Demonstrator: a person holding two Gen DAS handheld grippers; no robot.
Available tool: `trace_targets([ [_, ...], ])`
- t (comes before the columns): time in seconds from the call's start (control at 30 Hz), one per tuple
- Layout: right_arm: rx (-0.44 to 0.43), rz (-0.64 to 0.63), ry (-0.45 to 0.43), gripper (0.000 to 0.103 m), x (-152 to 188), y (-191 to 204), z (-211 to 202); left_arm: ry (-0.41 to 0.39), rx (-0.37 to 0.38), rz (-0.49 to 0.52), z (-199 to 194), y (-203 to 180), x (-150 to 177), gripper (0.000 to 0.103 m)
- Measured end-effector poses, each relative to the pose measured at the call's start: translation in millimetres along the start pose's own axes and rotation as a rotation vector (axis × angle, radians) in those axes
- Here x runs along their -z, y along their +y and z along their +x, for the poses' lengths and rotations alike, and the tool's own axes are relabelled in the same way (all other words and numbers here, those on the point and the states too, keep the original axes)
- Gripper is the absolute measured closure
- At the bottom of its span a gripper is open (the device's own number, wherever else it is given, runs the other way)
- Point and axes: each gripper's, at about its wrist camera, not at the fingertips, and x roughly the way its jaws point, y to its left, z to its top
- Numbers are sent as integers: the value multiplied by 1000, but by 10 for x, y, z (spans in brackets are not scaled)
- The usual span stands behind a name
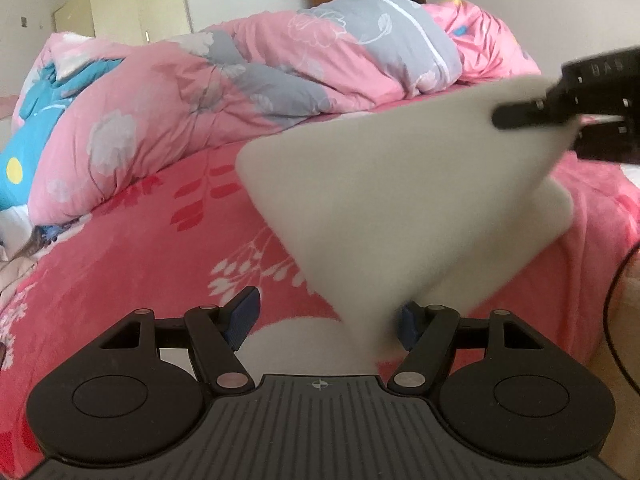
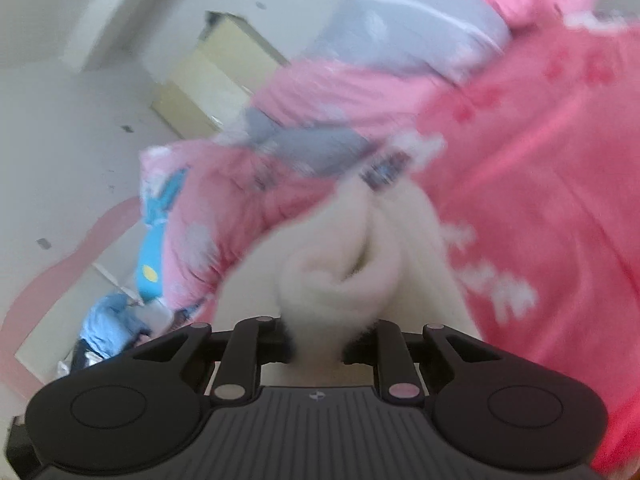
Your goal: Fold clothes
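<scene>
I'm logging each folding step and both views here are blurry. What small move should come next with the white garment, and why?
Probably close the left gripper on the white garment. Its blue pads stand apart with fabric hanging between them, while the right gripper alone pinches a bunched part, lifted above the pink bedsheet. A second grip would let the cloth be spread.

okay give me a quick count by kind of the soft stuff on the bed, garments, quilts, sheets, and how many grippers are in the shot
White fleece garment: 1, pinched by the right gripper, hanging between the open fingers of the left gripper.
Pink floral quilt, bunched: 1
Pink bedsheet: 1
Grippers: 2
Total: 5
</scene>
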Motion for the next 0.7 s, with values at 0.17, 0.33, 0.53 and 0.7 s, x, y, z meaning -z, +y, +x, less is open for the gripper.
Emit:
trace_targets([
  [0.17, 32, -26, 41, 84, 21, -137, 83, 17, 26, -10, 1, 20, 14, 33],
  [0.33, 16, 87, 77, 84, 93, -385, 109, 11, 202, -128, -149, 285, 31, 33],
  [0.53, 21, 84, 86, 84, 99, -387, 111, -47, 338, -365, -190, 600, -9, 23],
  [0.7, 69, 12, 56, 84, 49, -162, 79, 4, 311, -386, 105, 524, -87, 27],
])
